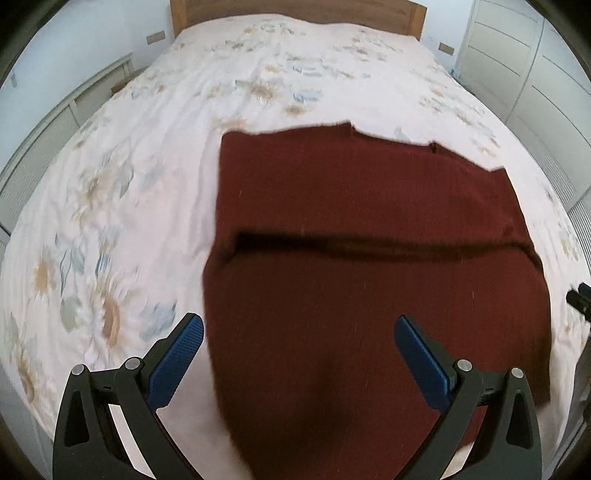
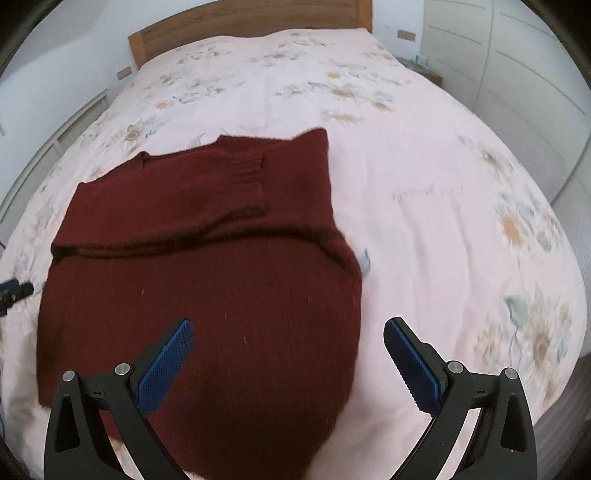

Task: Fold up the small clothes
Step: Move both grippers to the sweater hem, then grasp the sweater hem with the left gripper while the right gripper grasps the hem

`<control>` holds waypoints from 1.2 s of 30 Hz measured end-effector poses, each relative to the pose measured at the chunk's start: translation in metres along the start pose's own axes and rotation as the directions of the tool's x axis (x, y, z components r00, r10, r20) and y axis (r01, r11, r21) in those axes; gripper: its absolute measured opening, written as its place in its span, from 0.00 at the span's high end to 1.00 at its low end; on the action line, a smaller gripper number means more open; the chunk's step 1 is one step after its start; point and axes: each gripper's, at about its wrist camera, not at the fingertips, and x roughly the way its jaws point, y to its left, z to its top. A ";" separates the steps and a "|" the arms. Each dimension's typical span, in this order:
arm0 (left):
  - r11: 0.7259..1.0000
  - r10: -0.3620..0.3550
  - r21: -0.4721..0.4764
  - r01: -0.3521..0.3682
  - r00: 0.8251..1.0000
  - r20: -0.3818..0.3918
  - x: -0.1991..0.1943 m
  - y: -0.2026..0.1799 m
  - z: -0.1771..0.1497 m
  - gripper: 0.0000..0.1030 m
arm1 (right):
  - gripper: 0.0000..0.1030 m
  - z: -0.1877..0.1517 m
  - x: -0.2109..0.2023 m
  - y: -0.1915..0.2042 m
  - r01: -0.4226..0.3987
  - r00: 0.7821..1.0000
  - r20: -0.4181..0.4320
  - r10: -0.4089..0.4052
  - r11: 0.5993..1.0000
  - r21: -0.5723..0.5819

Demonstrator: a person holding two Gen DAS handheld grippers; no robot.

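A dark red knitted sweater (image 1: 369,229) lies flat on the bed, with its sleeves folded across the body into a rough rectangle; it also shows in the right wrist view (image 2: 207,280). My left gripper (image 1: 299,328) is open and empty, hovering over the sweater's near left edge. My right gripper (image 2: 288,328) is open and empty over the sweater's near right edge. The right gripper's tip shows at the right rim of the left wrist view (image 1: 580,299), and the left gripper's tip at the left rim of the right wrist view (image 2: 14,290).
The bed has a pale floral cover (image 1: 147,155) and a wooden headboard (image 1: 295,11) at the far end. White wardrobe doors (image 2: 517,74) stand to the right. A low white unit (image 1: 55,122) runs along the left wall.
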 end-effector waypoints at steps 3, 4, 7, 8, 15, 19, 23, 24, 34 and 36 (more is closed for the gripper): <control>0.999 0.032 0.012 -0.032 0.999 -0.023 -0.005 0.006 -0.022 0.01 | 0.01 -0.019 0.004 -0.002 -0.003 0.999 -0.033 0.003 1.000 0.001; 0.999 0.038 0.010 -0.038 0.999 -0.035 -0.005 0.009 -0.029 0.01 | 0.01 -0.024 0.006 -0.002 -0.003 0.999 -0.042 0.003 1.000 0.003; 0.999 0.031 -0.018 -0.032 0.996 -0.080 -0.005 0.016 -0.050 0.01 | 0.01 -0.044 0.010 -0.004 -0.006 0.997 -0.074 0.007 1.000 0.012; 0.999 0.030 -0.023 -0.032 0.996 -0.088 -0.004 0.017 -0.055 0.01 | 0.01 -0.051 0.011 -0.004 -0.010 0.996 -0.084 0.011 1.000 0.016; 0.999 0.024 -0.034 -0.030 0.984 -0.179 0.011 0.014 -0.089 0.01 | 0.01 -0.083 0.023 -0.008 -0.014 0.987 -0.163 0.017 1.000 0.020; 0.999 0.008 -0.035 -0.016 0.979 -0.203 0.019 0.006 -0.098 0.01 | 0.01 -0.091 0.023 -0.013 -0.020 0.986 -0.166 0.027 0.999 0.043; 0.999 0.012 -0.027 -0.019 0.971 -0.237 0.030 -0.002 -0.107 0.01 | 0.01 -0.097 0.025 -0.010 -0.025 0.986 -0.161 0.030 0.999 0.029; 0.999 0.015 -0.028 -0.022 0.970 -0.243 0.033 -0.003 -0.109 0.01 | 0.01 -0.099 0.027 -0.008 -0.031 0.985 -0.169 0.034 0.999 0.020; 0.999 -0.032 -0.018 0.029 0.973 -0.228 0.037 -0.008 -0.107 0.34 | 0.22 -0.100 0.033 0.003 -0.075 0.975 -0.210 0.067 0.997 -0.029; 0.999 -0.048 -0.005 0.048 0.973 -0.226 0.031 -0.006 -0.110 0.46 | 0.43 -0.101 0.033 0.003 -0.085 0.972 -0.222 0.080 0.996 -0.014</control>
